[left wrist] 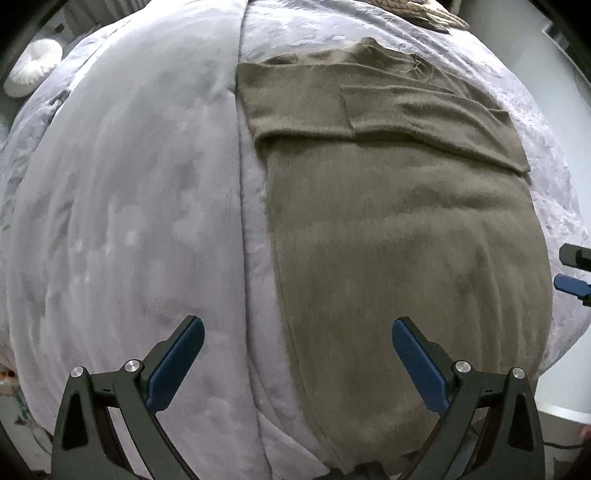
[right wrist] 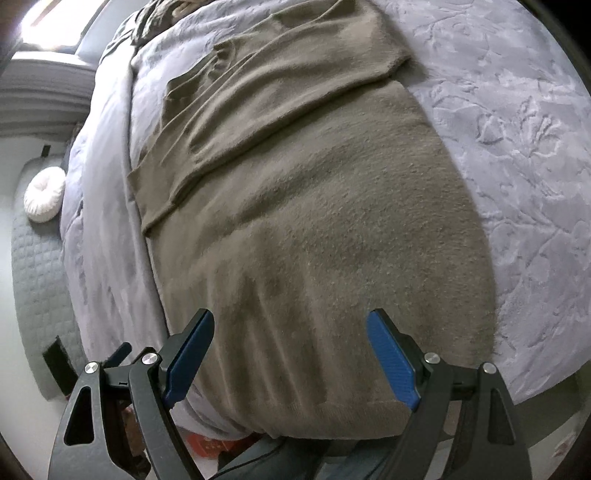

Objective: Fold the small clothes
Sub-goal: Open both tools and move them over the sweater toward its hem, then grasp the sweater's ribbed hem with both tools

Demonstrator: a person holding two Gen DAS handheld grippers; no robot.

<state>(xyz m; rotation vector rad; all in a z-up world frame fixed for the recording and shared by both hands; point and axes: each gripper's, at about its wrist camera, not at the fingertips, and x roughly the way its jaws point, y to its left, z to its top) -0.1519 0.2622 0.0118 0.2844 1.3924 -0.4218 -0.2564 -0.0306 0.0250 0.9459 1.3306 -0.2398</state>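
An olive-brown knit sweater (left wrist: pixel 399 236) lies flat on a pale lilac bedspread (left wrist: pixel 129 184), its sleeves folded across the chest at the far end. Its hem hangs over the near bed edge. My left gripper (left wrist: pixel 297 354) is open and empty, hovering over the sweater's near left edge. My right gripper (right wrist: pixel 290 347) is open and empty above the sweater (right wrist: pixel 314 206) near its hem. The right gripper's tips also show at the right edge of the left wrist view (left wrist: pixel 572 271).
A round white cushion (left wrist: pixel 31 68) lies on the floor left of the bed, also in the right wrist view (right wrist: pixel 44 194). A beige knit item (left wrist: pixel 410 9) lies at the far end of the bed. A grey quilted mat (right wrist: pixel 33 280) covers the floor.
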